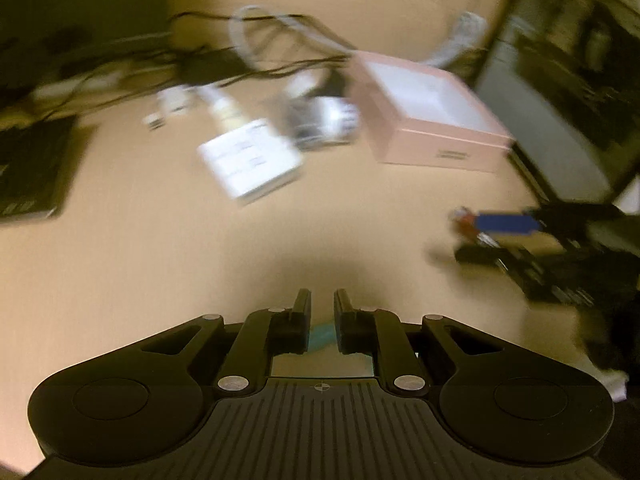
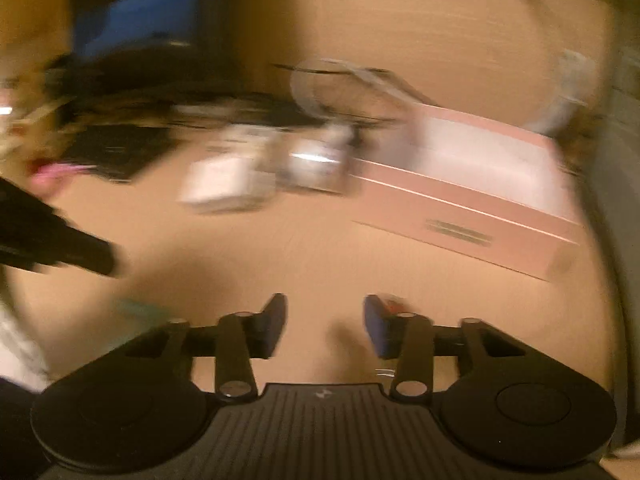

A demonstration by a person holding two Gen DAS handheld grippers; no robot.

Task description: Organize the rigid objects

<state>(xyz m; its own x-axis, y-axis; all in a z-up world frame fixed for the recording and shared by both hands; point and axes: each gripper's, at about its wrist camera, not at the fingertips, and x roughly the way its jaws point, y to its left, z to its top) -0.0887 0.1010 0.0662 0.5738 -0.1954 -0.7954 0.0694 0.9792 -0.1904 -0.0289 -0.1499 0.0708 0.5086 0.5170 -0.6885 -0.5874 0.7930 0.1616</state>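
Nearest, the left gripper (image 1: 322,306) has its jaws nearly together with nothing clamped; a teal scrap lies under them. The right gripper (image 2: 325,322) is spread wide and empty above the smooth tan table (image 1: 160,264). This looks like an approach between pickups; next, pick a target and slow down. Beyond lie a flat white carton (image 1: 250,160), a blurred clear packet (image 1: 320,122), then a matte pink box (image 1: 432,116) and looped cables (image 1: 256,40)
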